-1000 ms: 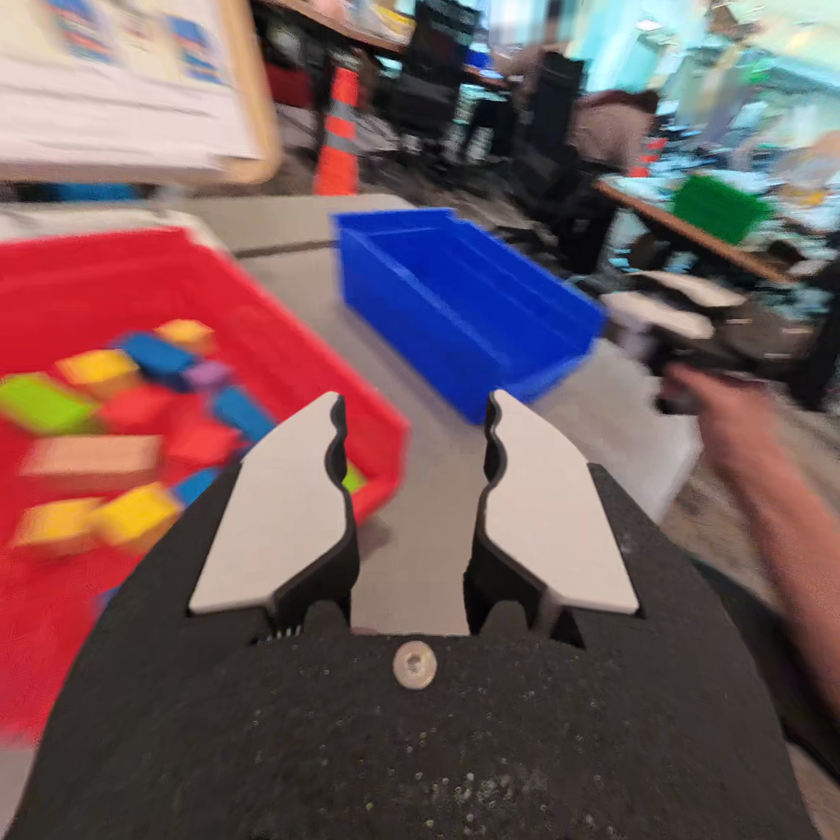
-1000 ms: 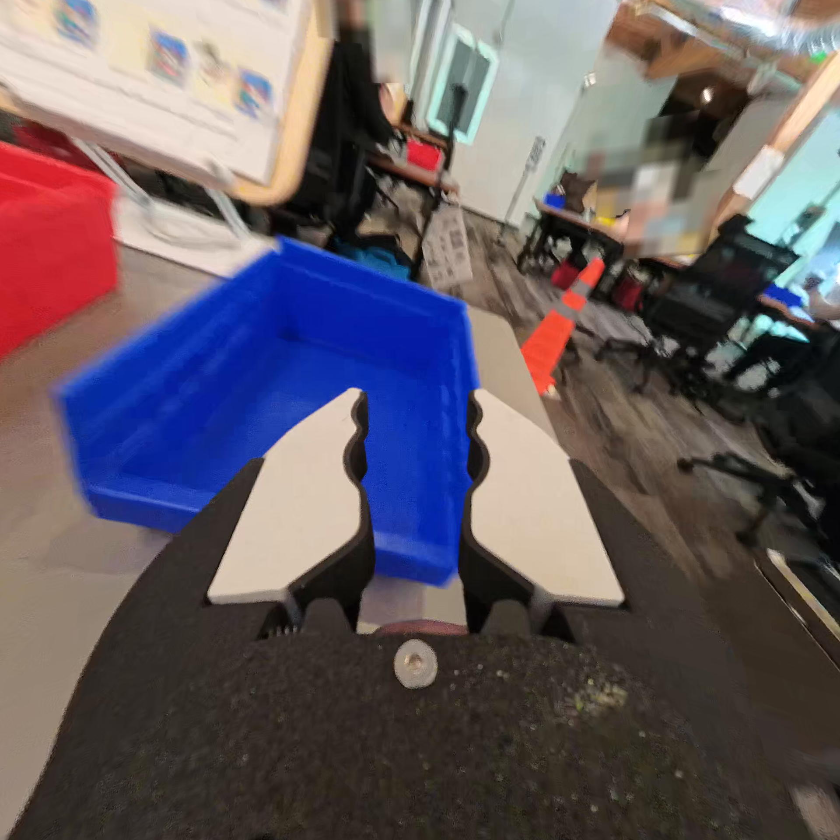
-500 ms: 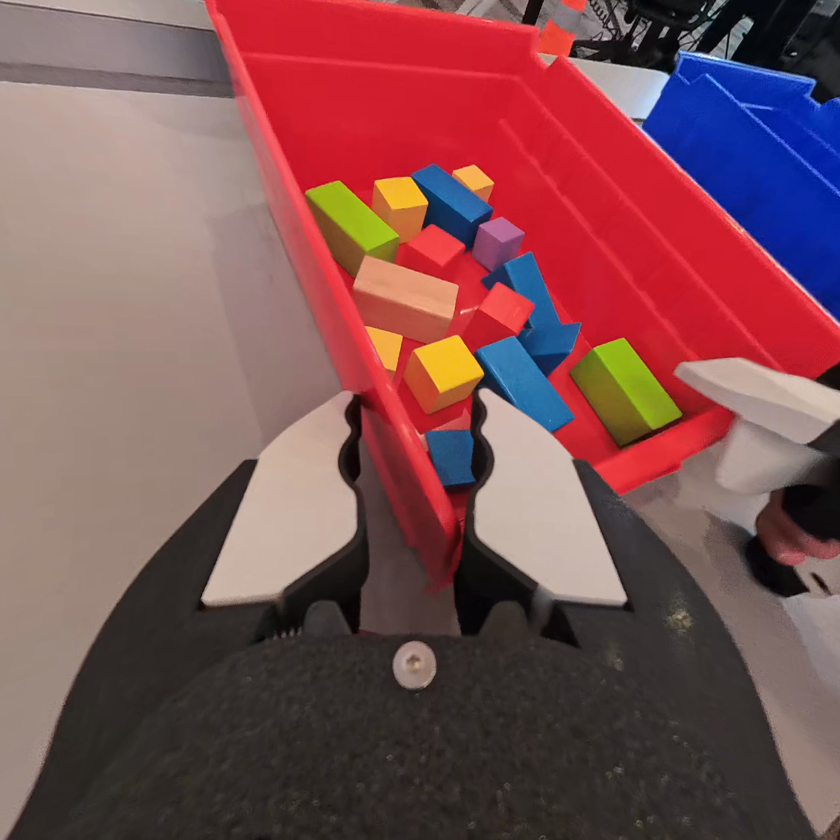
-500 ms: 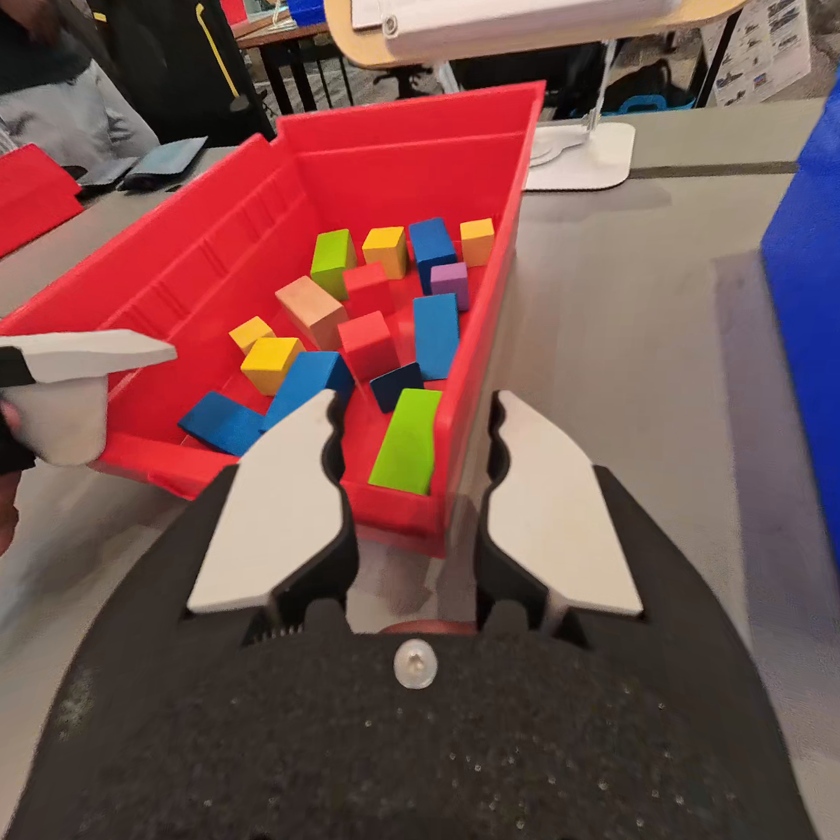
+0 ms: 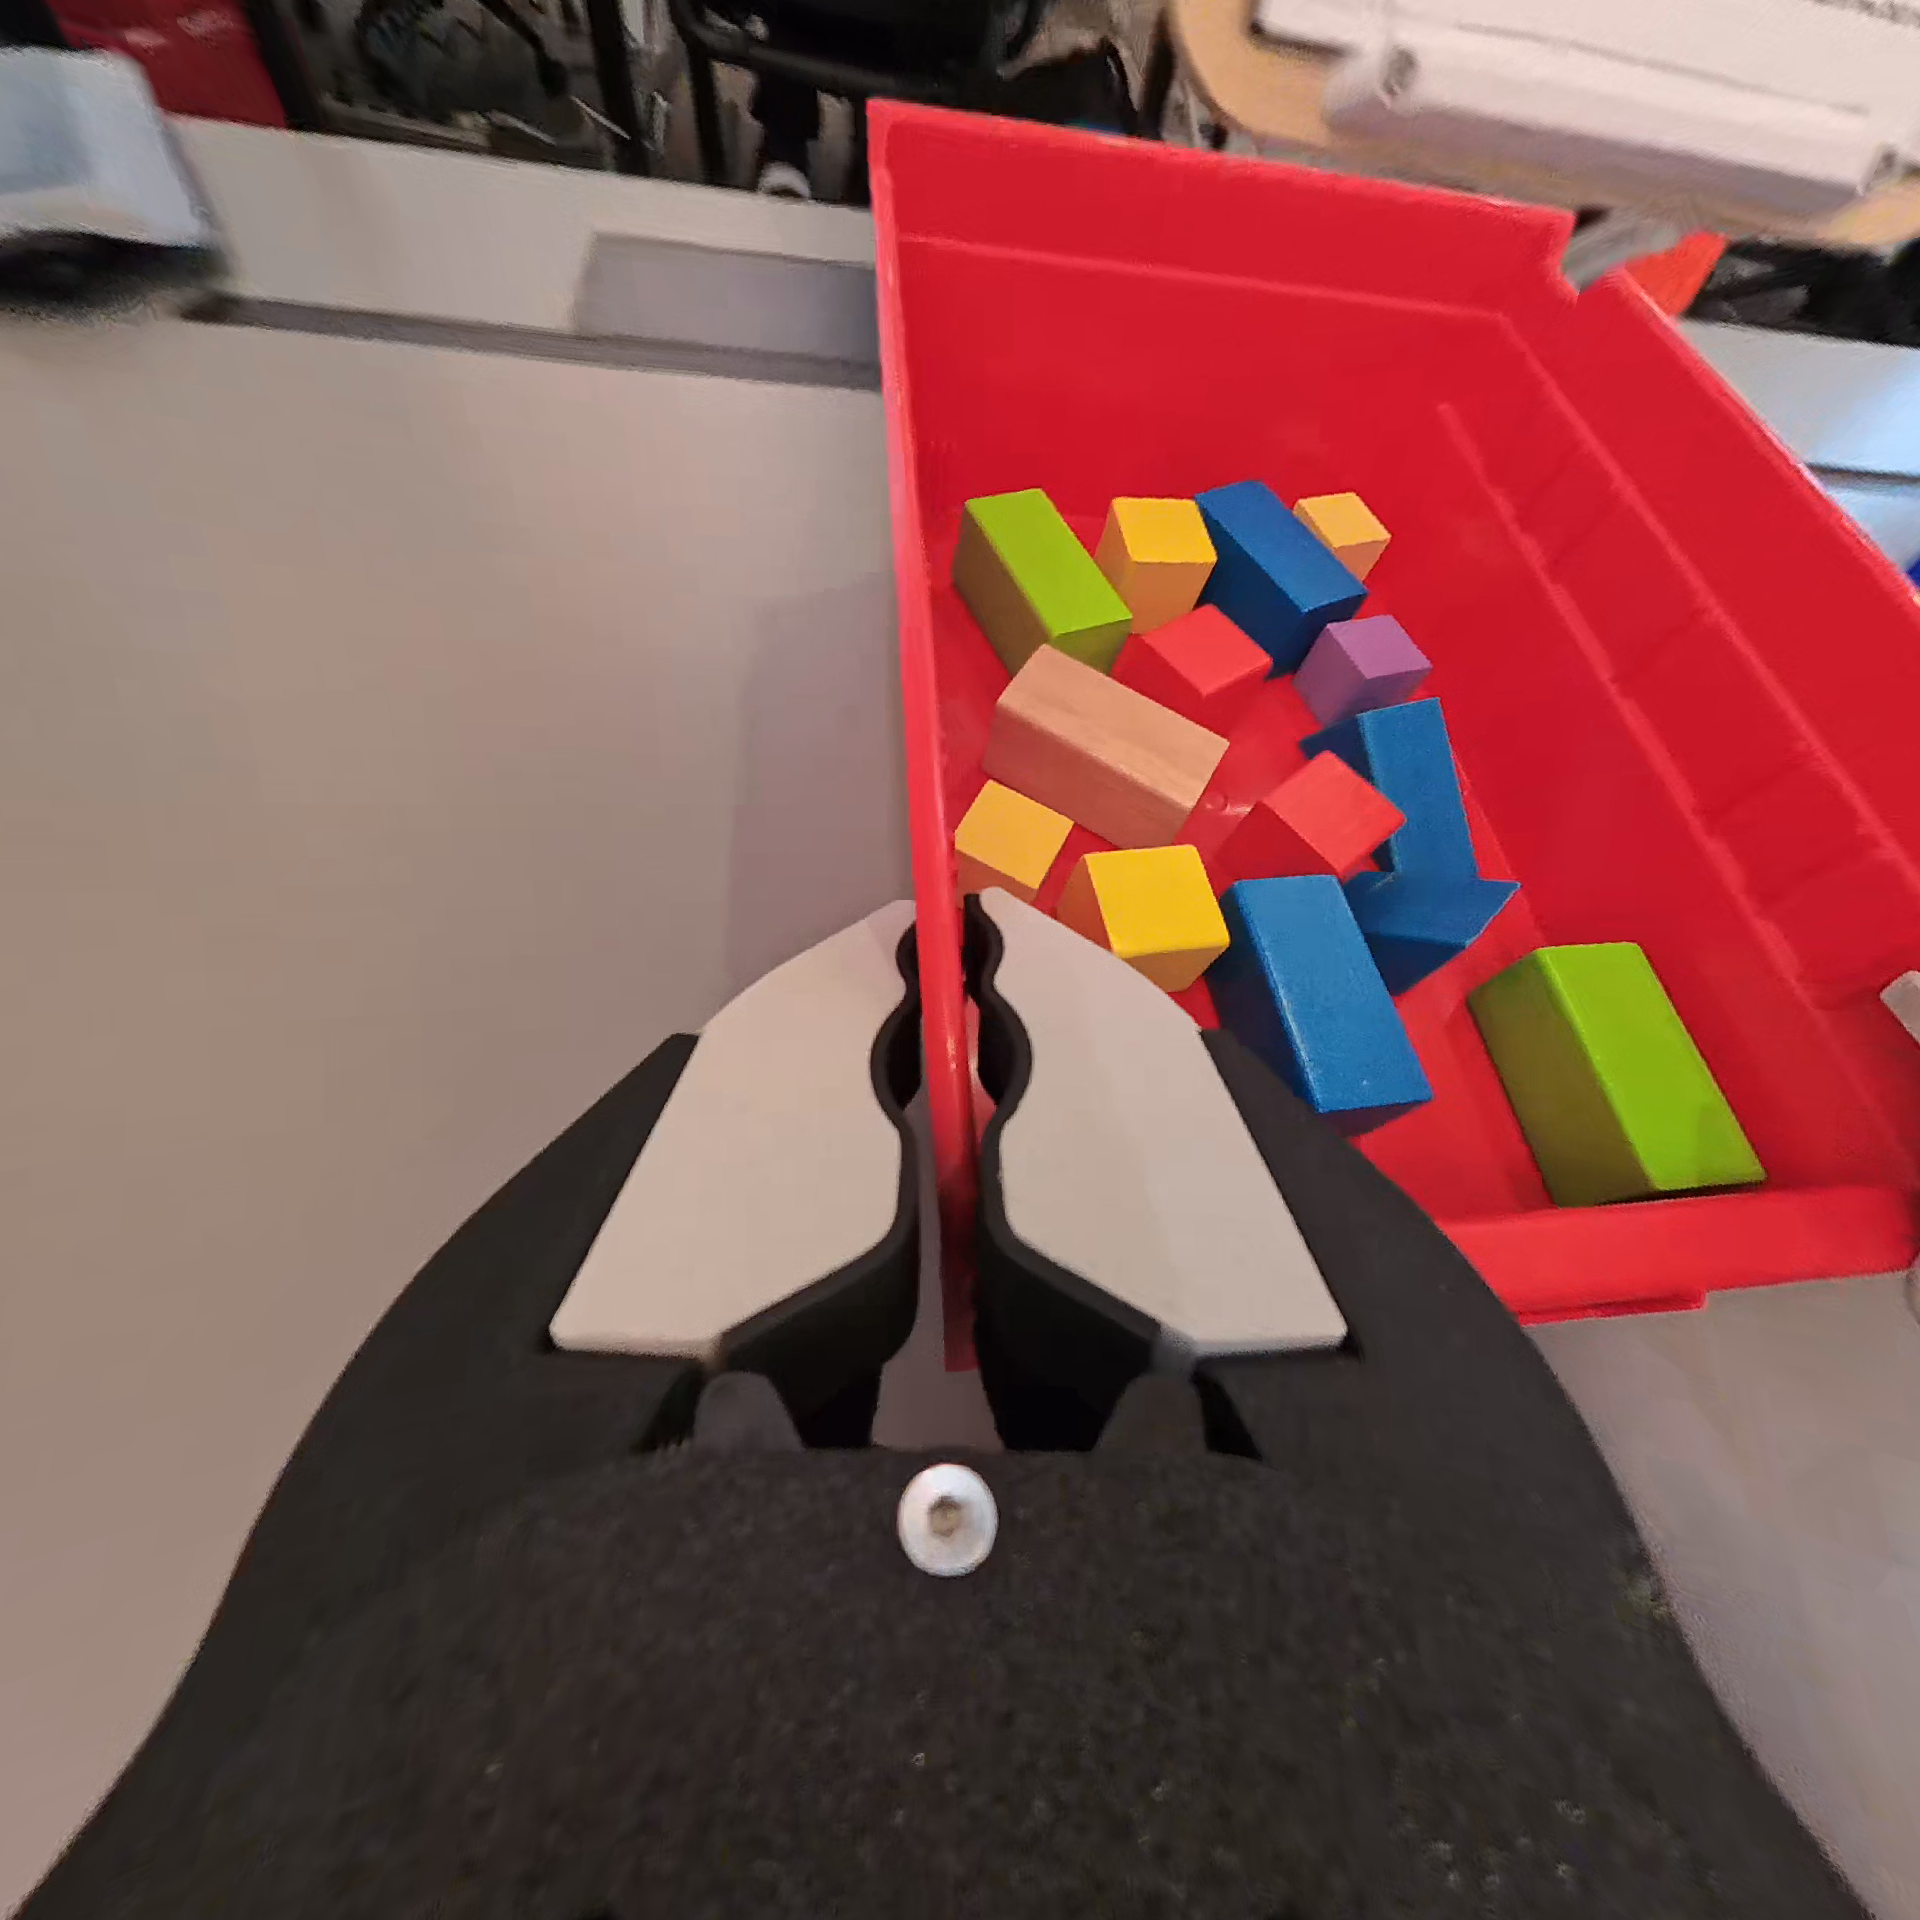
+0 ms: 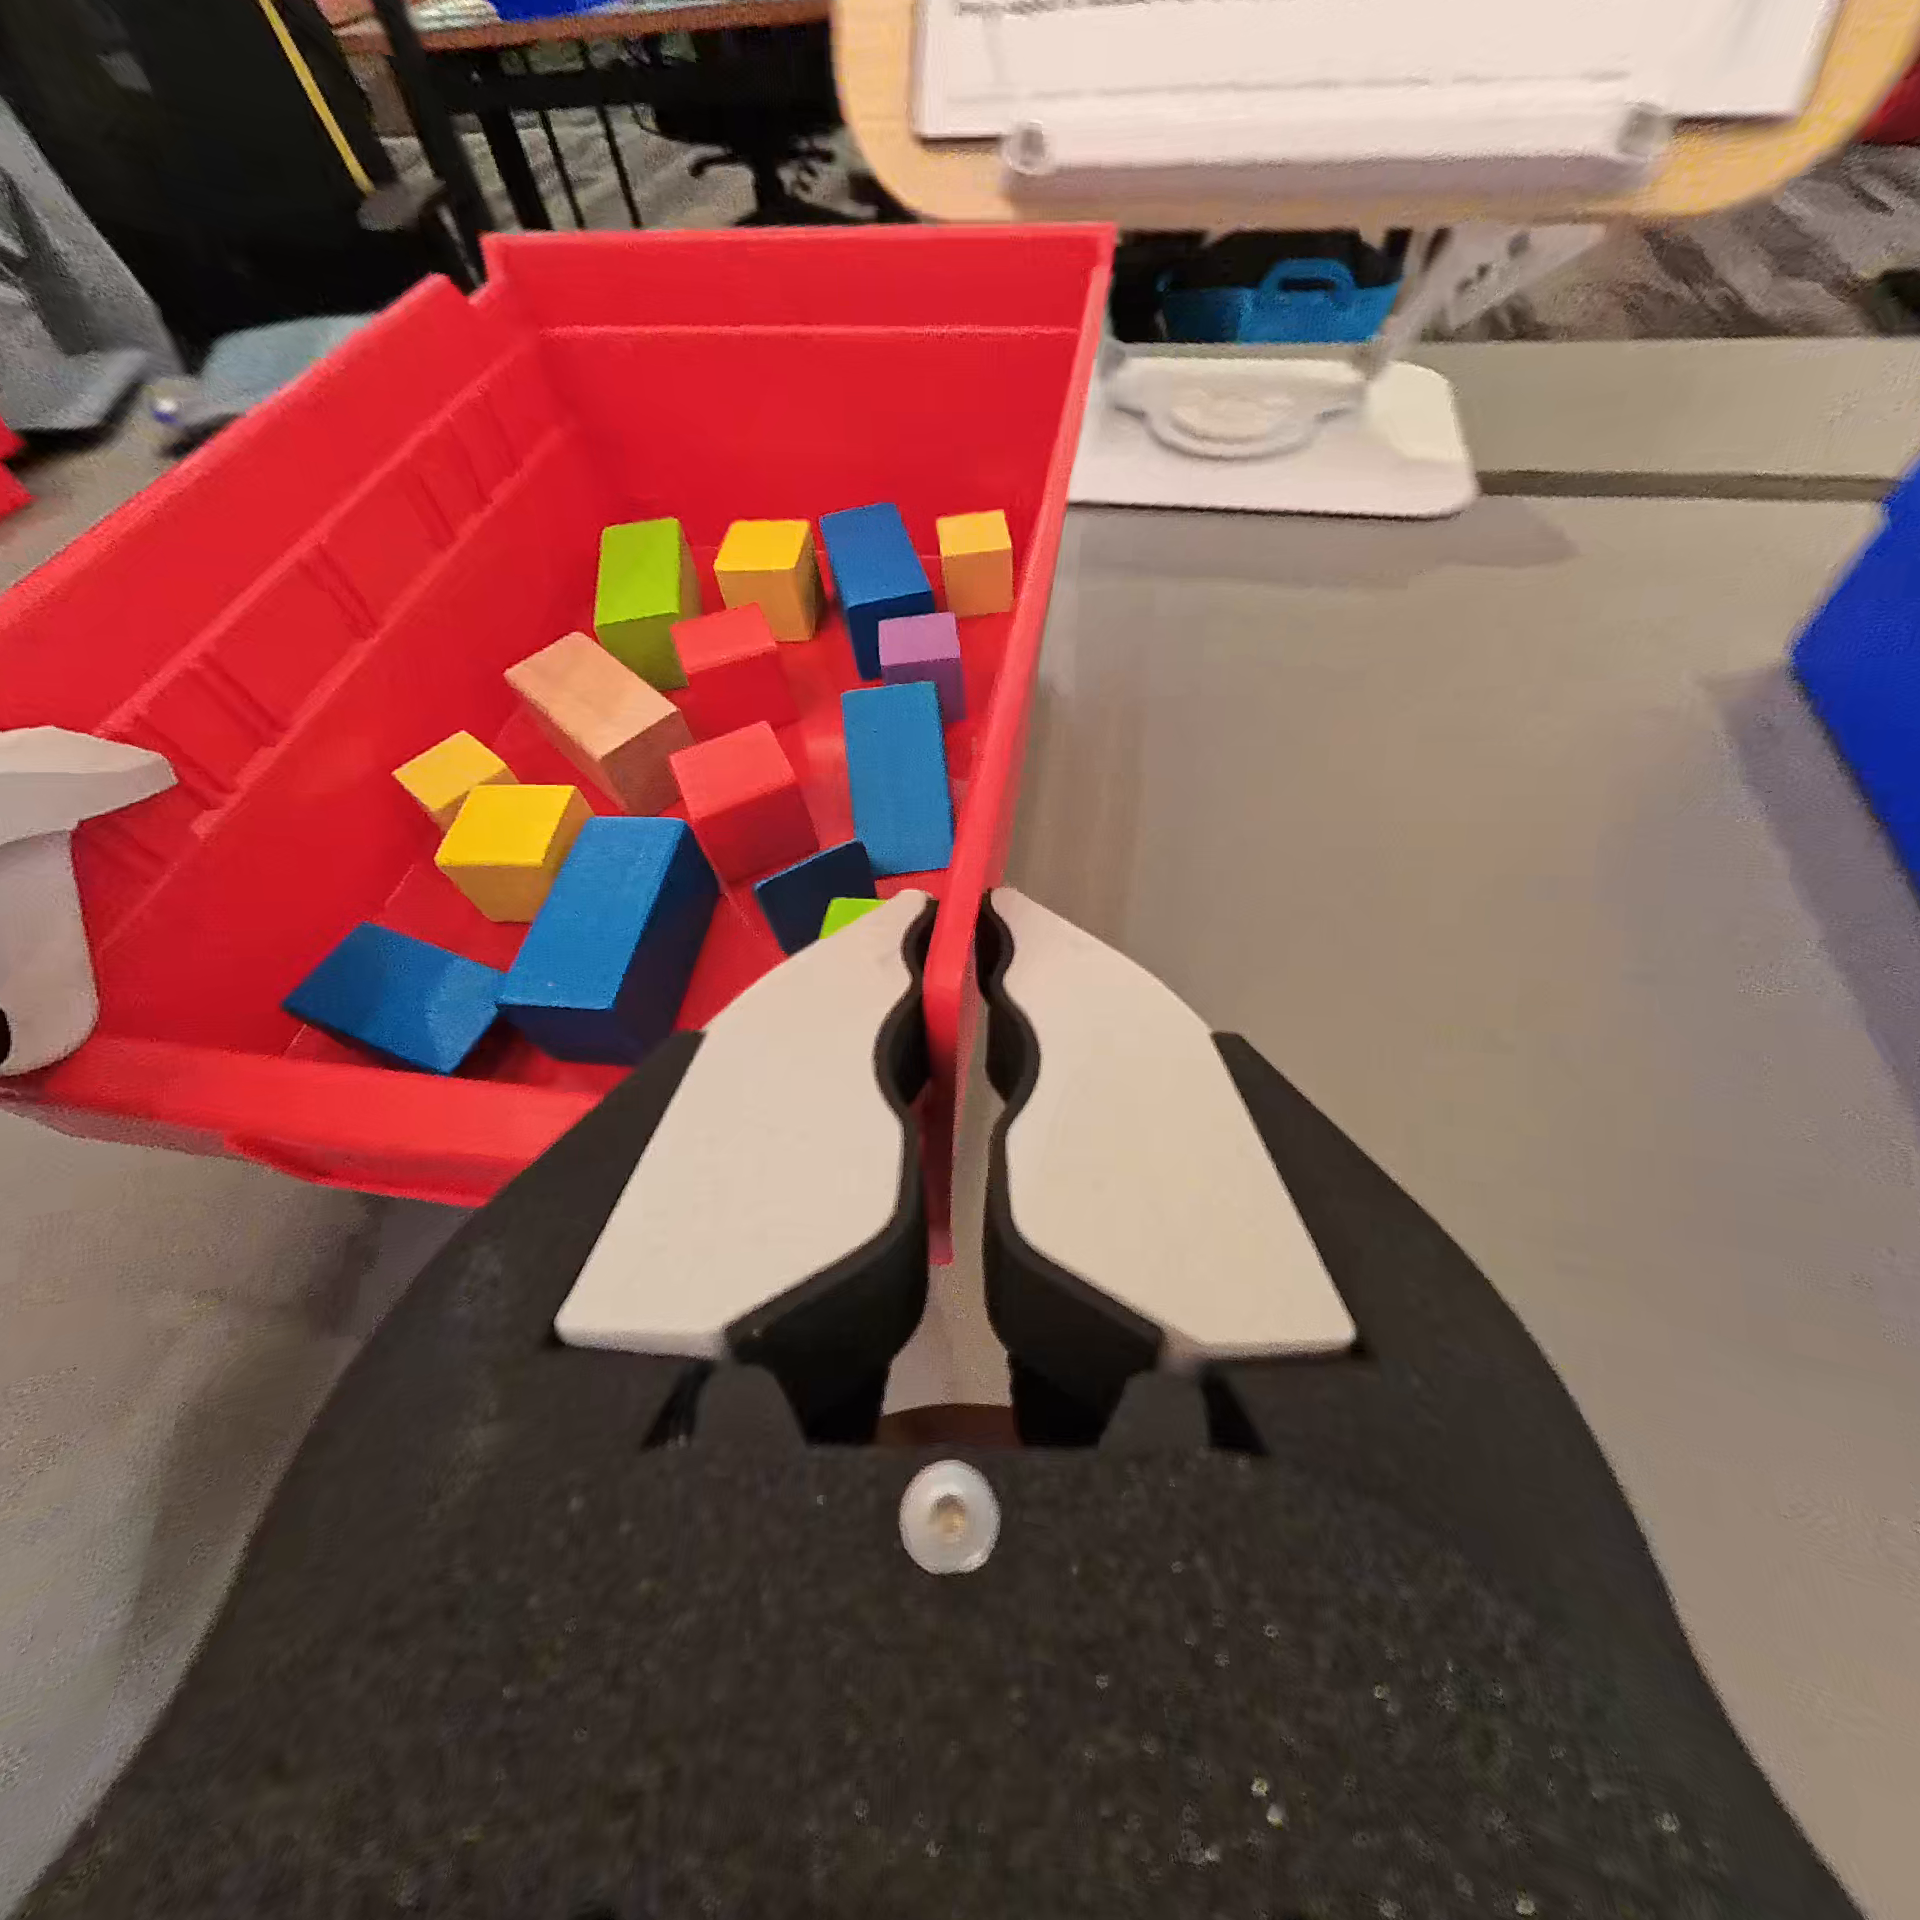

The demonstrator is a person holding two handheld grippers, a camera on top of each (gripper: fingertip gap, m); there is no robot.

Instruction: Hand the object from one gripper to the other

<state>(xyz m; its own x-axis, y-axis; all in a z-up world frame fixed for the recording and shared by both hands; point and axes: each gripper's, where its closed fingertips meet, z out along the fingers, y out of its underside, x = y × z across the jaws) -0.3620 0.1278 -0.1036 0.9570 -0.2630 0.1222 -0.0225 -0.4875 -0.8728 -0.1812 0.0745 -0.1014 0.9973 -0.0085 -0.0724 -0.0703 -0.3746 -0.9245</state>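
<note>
My left gripper (image 5: pixel 940 914) is clamped on the left side wall of the red bin (image 5: pixel 1195 270), one finger outside and one inside. The coloured blocks (image 5: pixel 1195 748) lie loose on the bin floor, gripped by nothing. My right gripper (image 6: pixel 956 904) is clamped on the bin's right side wall, and a blue bin (image 6: pixel 1870 717) stands well apart to the right on the grey table (image 6: pixel 1455 831).

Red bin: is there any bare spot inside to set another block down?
Yes. The far half of the red bin is bare floor up to its back wall, as is a strip by the ribbed side wall. The near half is crowded, from the green block to the blue block.
</note>
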